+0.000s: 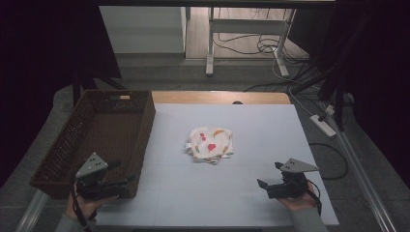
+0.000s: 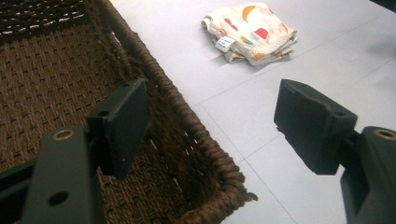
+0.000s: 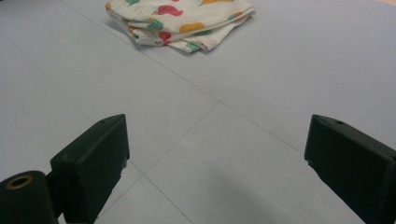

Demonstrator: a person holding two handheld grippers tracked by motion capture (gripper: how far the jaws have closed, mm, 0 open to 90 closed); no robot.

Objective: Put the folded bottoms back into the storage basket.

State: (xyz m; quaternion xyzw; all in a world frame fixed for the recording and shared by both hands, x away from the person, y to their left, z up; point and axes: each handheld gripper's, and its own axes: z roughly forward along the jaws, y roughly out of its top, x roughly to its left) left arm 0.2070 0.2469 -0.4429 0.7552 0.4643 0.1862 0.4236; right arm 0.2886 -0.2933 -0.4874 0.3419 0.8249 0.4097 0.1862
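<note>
A folded white cloth [image 1: 210, 144] printed with red, orange and green shapes lies in the middle of the grey table [image 1: 251, 193]; it also lies ahead in the left gripper view [image 2: 251, 32] and the right gripper view [image 3: 180, 21]. My left gripper [image 1: 123, 171] is open at the near left, over the front right corner of the wicker basket [image 1: 63, 145], with nothing between its jaws [image 2: 212, 123]. My right gripper [image 1: 270, 175] is open near the table's front right, empty [image 3: 215, 158], well short of the cloth.
The long brown wicker basket [image 2: 196, 140] stands along the table's left edge and holds nothing visible. Beyond the table's far edge are desk legs [image 1: 210, 43], cables and a power strip [image 1: 323, 124] on the floor.
</note>
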